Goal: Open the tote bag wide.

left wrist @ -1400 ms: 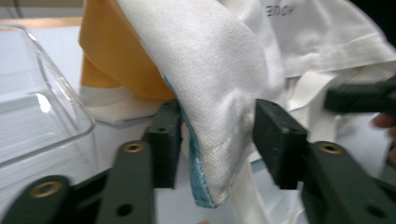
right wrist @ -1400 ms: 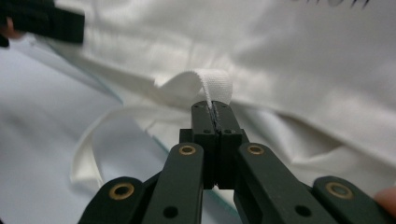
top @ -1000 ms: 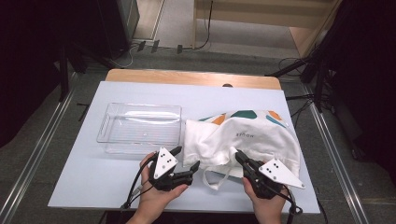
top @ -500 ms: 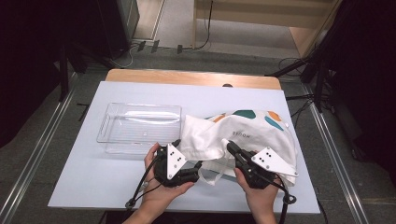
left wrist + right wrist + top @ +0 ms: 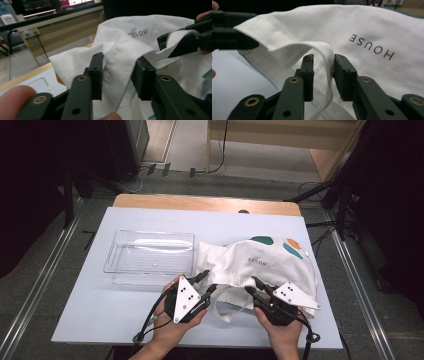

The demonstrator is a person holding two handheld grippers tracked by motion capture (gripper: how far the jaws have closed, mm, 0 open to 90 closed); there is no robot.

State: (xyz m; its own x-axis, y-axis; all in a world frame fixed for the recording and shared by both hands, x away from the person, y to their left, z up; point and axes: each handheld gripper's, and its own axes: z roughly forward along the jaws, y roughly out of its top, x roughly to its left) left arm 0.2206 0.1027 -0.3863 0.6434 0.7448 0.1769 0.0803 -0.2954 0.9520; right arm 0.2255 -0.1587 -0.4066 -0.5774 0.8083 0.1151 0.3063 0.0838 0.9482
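Note:
A white cloth bag printed with coloured shapes and the word HOUSE lies crumpled on the right half of the table. My left gripper is at its near left edge. In the left gripper view its jaws have just been closing, and a fold of the bag's fabric is pinched between the pads. My right gripper is at the near edge of the bag. Its jaws have just been opening and stand open in the right gripper view, where a white strap hangs loosely between them.
A clear plastic tray stands empty left of the bag, just beyond my left hand. The pale table has bare surface at its near left. A wooden strip runs along the far edge, with dark floor and cables beyond.
Both hands moved in toward the bag's near edge and the fabric between them has lifted a little. The left jaws closed on a fold. The right jaws opened around the strap.

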